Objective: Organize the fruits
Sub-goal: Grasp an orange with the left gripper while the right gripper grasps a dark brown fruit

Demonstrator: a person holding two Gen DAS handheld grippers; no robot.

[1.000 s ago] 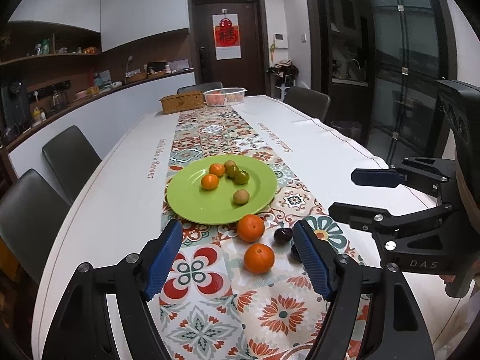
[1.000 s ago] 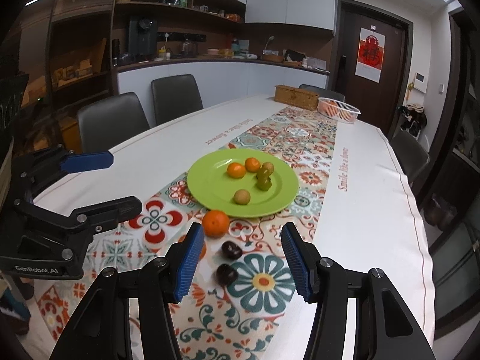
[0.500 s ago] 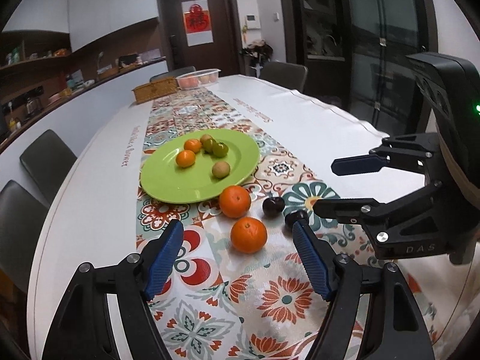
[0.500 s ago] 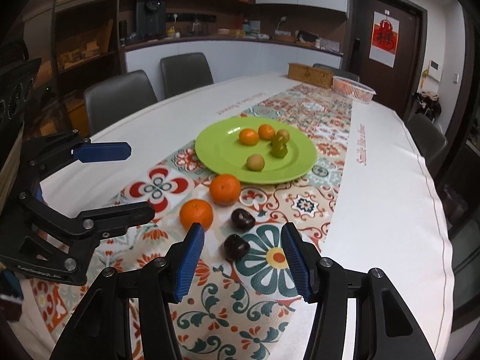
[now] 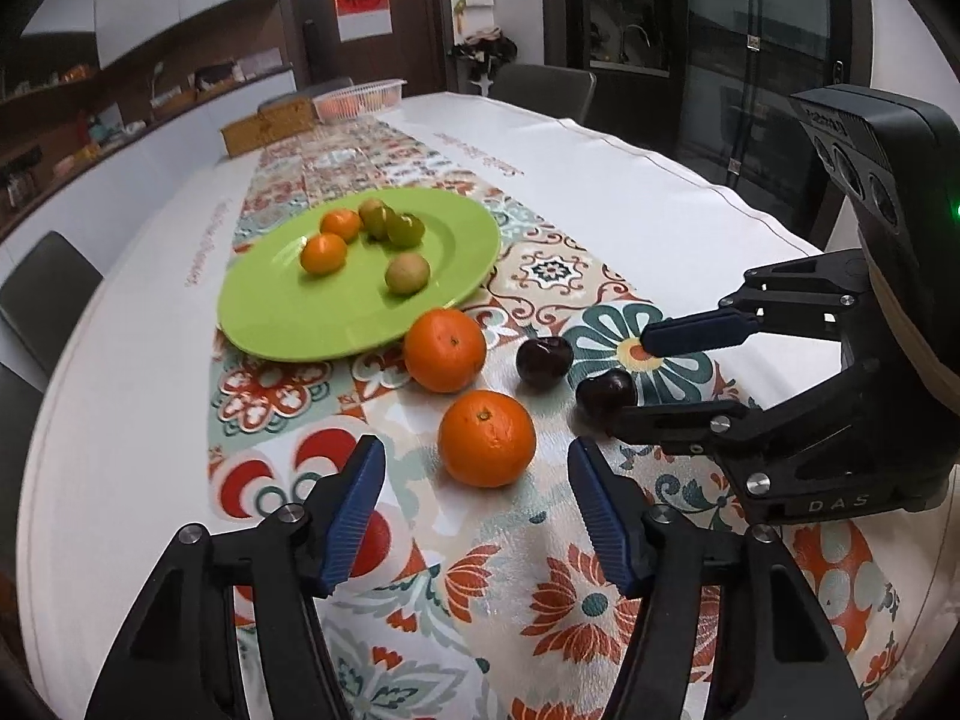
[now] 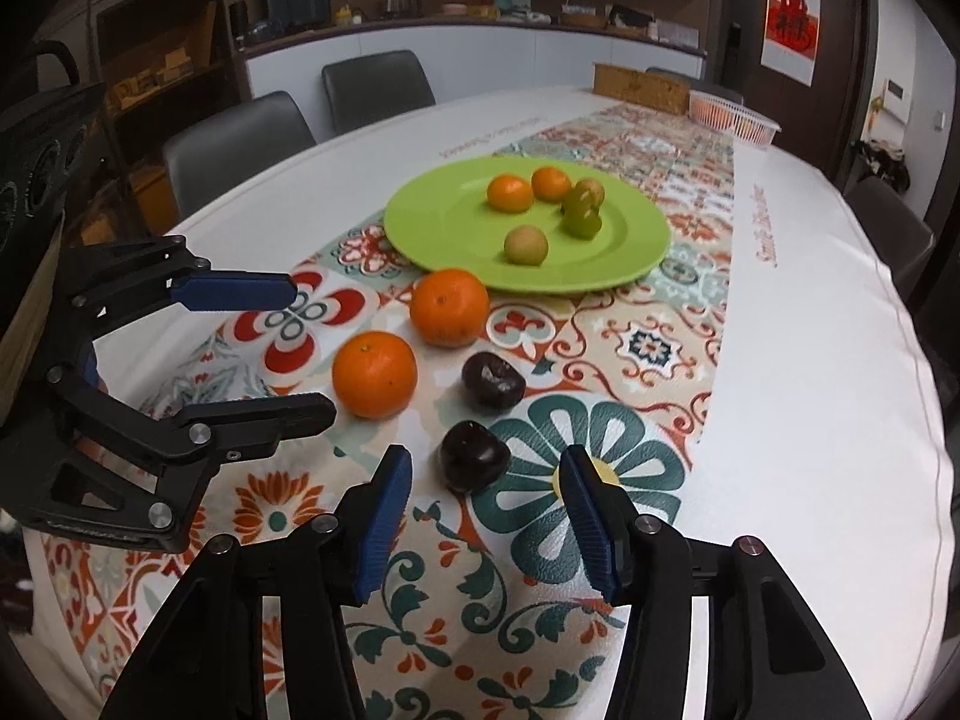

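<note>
- Straight ahead in my left wrist view, my left gripper point(image 5: 477, 480) hangs with its blue pads wide apart, holding nothing; the nearer orange point(image 5: 486, 439) sits on the patterned runner point(image 5: 534, 588) just beyond the gap, at 12 o'clock.
- At 11 o'clock from that fruit lies the second orange point(image 5: 444, 350), close against the rim of the green plate point(image 5: 288, 324).
- On the plate sit five small fruits: two little mandarins point(image 5: 324, 252) toward 10 o'clock and three greenish-brown ones point(image 5: 407, 273) beside them.
- Two dark plums lie at 1 o'clock: the far plum point(image 5: 544, 360) and the near plum point(image 5: 606, 394).
- My right gripper point(image 5: 636, 381) reaches in from 3 o'clock, fingers spread either side of the near plum (not pressing it, as far as I can tell).
- From the right wrist view, my right gripper point(image 6: 485, 495) is open, and the near plum point(image 6: 474, 463) rests on the runner between its pads, with a gap at each side.
- Far plum point(image 6: 492, 380) lies at 12 o'clock; the nearer orange point(image 6: 374, 374) at 11, the second orange point(image 6: 450, 307) beyond, touching the plate's point(image 6: 432, 234) shadowed rim.
- At 9 o'clock my left gripper point(image 6: 312, 351) shows side-on, fingers parted, beside the nearer orange.
- White tablecloth point(image 6: 828, 360) fills 3 o'clock.
</note>
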